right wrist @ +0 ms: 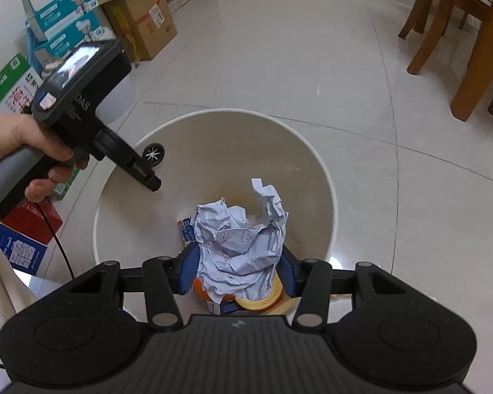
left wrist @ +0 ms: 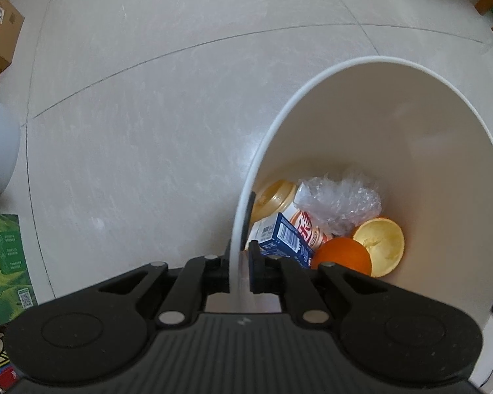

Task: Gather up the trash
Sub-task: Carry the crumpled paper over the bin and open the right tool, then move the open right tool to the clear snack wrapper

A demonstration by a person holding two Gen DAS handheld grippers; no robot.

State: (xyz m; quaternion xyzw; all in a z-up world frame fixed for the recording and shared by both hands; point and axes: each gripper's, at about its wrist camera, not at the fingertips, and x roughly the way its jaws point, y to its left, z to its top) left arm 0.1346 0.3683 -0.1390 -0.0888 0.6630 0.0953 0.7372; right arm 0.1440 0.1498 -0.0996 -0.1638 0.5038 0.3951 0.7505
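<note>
So the right gripper (right wrist: 238,271) has its blue-padded fingers (right wrist: 190,267) about half spread, pinching a crumpled ball of white paper with red scribbles (right wrist: 241,239) from both sides. It's hanging right over the mouth of the round white plastic trash bin (right wrist: 312,170), well inside the rim.

The left gripper (left wrist: 240,266) is clamped down tight on the bin's near wall, one finger inside and one outside, pointing straight down. In the right wrist view you can see a person's hand (right wrist: 19,144) wrapped around its grey handle.

Down at the bottom of the bin: a wad of clear crinkled plastic wrap (left wrist: 341,202), a small blue carton (left wrist: 287,239), an orange (left wrist: 343,257) and a hollowed yellow citrus half (left wrist: 379,246) just beside it. Cardboard boxes (right wrist: 141,16) are stacked on the pale tile floor (left wrist: 164,115).
</note>
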